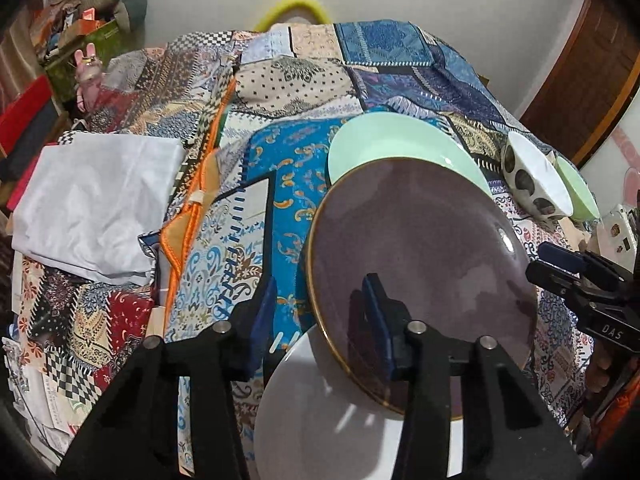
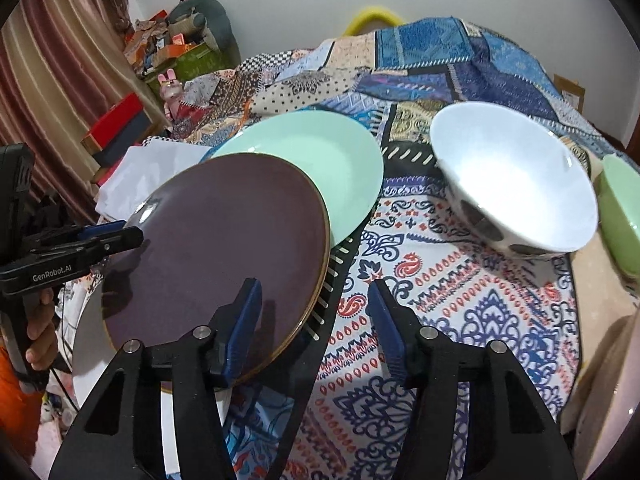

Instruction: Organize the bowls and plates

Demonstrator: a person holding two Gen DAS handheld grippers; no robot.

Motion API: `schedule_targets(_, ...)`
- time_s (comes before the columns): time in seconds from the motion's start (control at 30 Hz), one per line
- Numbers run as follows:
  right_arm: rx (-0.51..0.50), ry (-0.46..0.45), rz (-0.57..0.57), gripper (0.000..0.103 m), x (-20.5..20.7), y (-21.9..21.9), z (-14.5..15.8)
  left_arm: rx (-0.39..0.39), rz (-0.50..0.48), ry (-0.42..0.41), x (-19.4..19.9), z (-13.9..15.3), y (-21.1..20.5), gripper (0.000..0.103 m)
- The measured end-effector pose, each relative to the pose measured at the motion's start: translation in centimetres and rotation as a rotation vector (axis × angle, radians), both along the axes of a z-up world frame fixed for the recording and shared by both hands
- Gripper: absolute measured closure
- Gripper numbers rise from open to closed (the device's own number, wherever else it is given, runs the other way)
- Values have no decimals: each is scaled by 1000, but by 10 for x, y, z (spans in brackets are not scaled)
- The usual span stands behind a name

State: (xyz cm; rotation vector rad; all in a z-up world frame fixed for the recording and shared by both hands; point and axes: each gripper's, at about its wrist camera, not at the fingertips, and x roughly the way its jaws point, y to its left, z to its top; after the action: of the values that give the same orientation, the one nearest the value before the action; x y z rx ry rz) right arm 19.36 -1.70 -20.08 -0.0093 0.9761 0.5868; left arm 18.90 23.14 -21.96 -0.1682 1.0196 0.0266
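Both tongs are straddling the purple plate (image 2: 216,248) at opposite edges, spread, not yet pinching; squeeze both evenly before lifting off the white plate (image 1: 320,412).

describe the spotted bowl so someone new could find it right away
On the patchwork cloth, look right of the mint plate. The spotted bowl lies tipped beside a green bowl; only it is white inside with dark spots outside.
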Motion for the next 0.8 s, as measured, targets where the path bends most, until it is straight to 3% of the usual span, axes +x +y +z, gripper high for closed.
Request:
schedule_targets(0.03, 1, 10, 3, 61, 1, 1, -1, -1, -5, 5, 2, -2, -1, 62)
schedule_targets(0.23, 1, 32, 23, 69, 2, 8, -5, -35, -33, 20, 8, -9, -4, 68)
schedule_targets(0.57, 30, 65, 43, 71, 11, 18, -10, -43, -56, 31, 11, -8, -4, 71)
schedule_targets(0.8, 6, 37, 39, 72, 6, 16, -7, -21, -60, 31, 8, -7, -11, 71)
